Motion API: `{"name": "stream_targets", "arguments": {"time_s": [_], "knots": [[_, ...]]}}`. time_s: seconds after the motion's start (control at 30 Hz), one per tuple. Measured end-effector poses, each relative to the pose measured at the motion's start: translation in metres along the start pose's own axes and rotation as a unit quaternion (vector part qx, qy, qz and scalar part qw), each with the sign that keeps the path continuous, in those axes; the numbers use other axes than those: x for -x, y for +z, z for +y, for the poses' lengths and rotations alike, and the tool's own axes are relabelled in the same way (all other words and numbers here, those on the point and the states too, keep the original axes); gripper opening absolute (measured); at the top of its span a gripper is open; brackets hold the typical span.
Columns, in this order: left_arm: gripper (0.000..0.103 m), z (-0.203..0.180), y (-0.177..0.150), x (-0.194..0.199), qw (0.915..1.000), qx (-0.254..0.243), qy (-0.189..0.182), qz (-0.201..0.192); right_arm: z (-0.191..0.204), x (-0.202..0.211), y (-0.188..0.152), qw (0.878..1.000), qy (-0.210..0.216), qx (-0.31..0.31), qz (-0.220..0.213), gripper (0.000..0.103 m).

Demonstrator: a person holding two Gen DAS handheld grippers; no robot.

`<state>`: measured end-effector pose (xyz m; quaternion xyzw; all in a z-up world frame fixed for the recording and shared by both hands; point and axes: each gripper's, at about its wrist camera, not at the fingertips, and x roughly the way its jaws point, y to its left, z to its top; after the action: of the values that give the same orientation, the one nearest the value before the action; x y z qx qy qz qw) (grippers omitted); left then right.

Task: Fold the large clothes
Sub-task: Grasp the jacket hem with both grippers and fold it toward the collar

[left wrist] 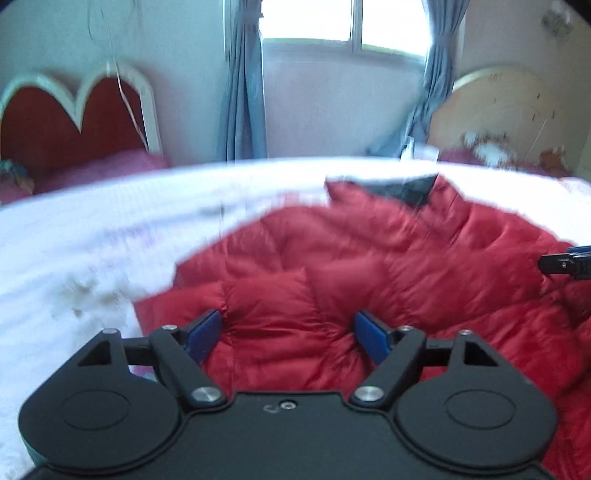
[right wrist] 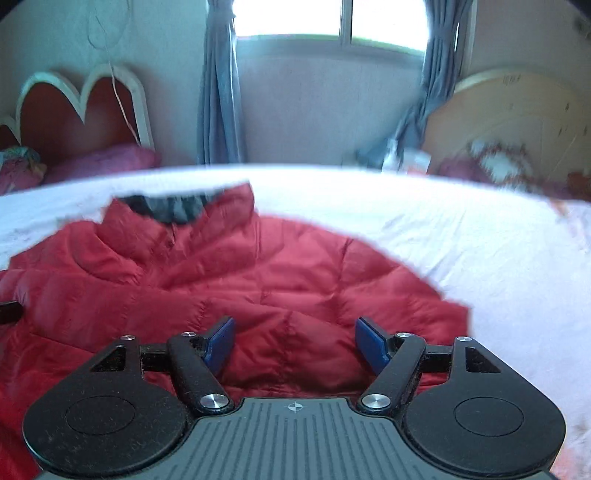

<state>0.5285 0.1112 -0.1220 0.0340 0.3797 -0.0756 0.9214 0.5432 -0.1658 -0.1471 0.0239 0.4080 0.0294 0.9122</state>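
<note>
Two grippers hang over a red puffer jacket [right wrist: 229, 280] spread on a bed's white sheet [right wrist: 461, 236]. The jacket's dark-lined collar [right wrist: 170, 206] lies at its far end, toward the window [right wrist: 332, 18]. The left gripper [left wrist: 288, 332] is released, its blue pads [left wrist: 205, 330] spread wide with quilted red fabric showing between them; whether they touch the jacket cannot be told. The right gripper [right wrist: 295, 341] is likewise spread wide, empty, above the jacket's near part. Beyond the jacket's collar end, blue curtains [right wrist: 218, 92] flank the window; a red heart-shaped headboard [right wrist: 81, 114] stands left of it, a pale round headboard [right wrist: 517, 122] right. Both views are motion-blurred.
</note>
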Motion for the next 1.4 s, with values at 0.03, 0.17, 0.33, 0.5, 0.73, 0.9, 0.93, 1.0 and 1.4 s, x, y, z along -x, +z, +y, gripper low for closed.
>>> {"name": "stream_targets", "arguments": {"time_s": [0.03, 0.17, 0.33, 0.5, 0.73, 0.9, 0.93, 1.0, 1.4], "knots": [[0.083, 0.002, -0.002, -0.005, 1.0, 0.004, -0.004, 0.001, -0.001, -0.01, -0.001, 1.0, 0.0, 0.0, 0.016, 0.072], [0.084, 0.001, -0.008, -0.007, 1.0, -0.001, -0.001, 0.001, 0.0, -0.016, -0.006, 1.0, -0.007, 0.0, 0.018, 0.072], [0.083, 0.001, -0.006, -0.004, 1.0, -0.001, 0.002, 0.004, 0.0, -0.014, -0.003, 1.0, -0.011, 0.003, 0.024, 0.072], [0.081, 0.001, -0.012, 0.039, 0.9994, 0.01, -0.015, -0.029, 0.002, 0.037, -0.009, 0.999, 0.004, -0.021, -0.026, 0.072], [0.084, -0.008, -0.048, 0.046, 0.9995, 0.003, -0.031, 0.003, 0.015, 0.047, -0.051, 1.0, 0.004, -0.021, 0.013, 0.072], [0.088, 0.001, -0.048, 0.057, 0.9999, 0.001, -0.014, -0.01, 0.01, 0.06, -0.048, 0.999, -0.016, -0.037, 0.0, 0.072], [0.095, 0.004, -0.05, 0.064, 0.9998, 0.005, -0.007, -0.015, 0.006, 0.071, -0.049, 0.999, -0.016, -0.046, -0.012, 0.072], [0.097, 0.013, -0.057, 0.08, 0.9997, 0.008, -0.001, -0.022, -0.009, 0.092, -0.056, 0.997, -0.019, -0.071, -0.023, 0.072], [0.076, 0.059, -0.181, 0.19, 0.9894, 0.099, -0.092, 0.052, -0.123, 0.198, -0.171, 0.988, 0.05, -0.139, 0.05, 0.078]]}}
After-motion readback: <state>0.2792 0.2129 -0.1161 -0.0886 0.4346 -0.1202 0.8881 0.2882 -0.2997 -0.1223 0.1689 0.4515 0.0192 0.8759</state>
